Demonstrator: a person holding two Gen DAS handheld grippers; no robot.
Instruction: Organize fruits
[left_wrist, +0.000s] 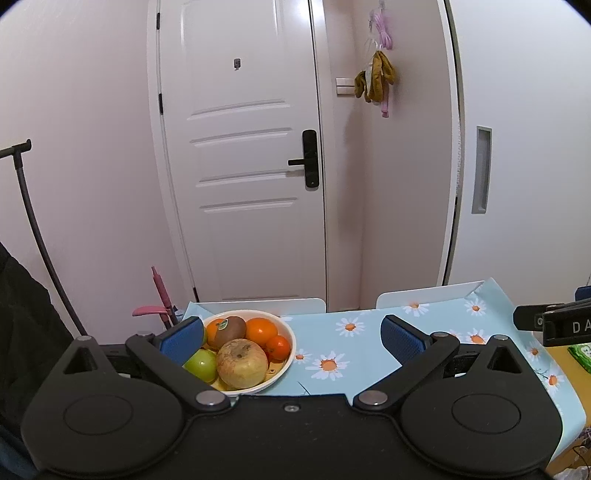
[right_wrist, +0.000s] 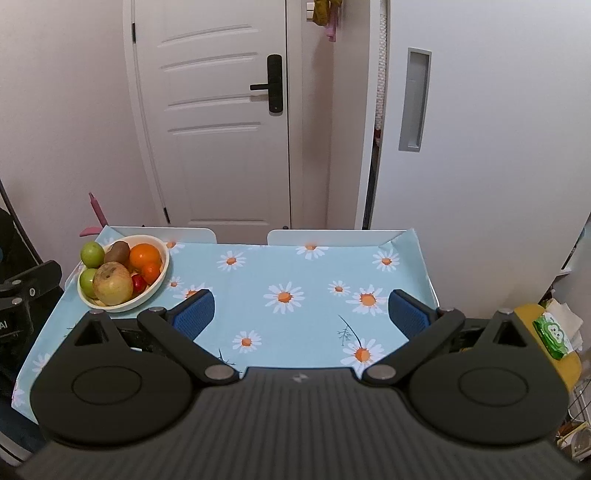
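1. Left wrist view: the left gripper (left_wrist: 291, 338) is released, holding nothing. The bowl (left_wrist: 286, 363) of fruits (left_wrist: 242, 363) sits at 11 o'clock; a wide sweep could knock it.
2. Right wrist view: the right gripper (right_wrist: 301, 312) is released and empty over the tablecloth (right_wrist: 314, 280); the bowl (right_wrist: 157, 286) at 10 o'clock sits near the edge and could slide off.

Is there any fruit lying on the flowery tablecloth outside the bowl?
No, in the right wrist view all the fruit sits inside the white bowl, and the daisy tablecloth has nothing else on it.
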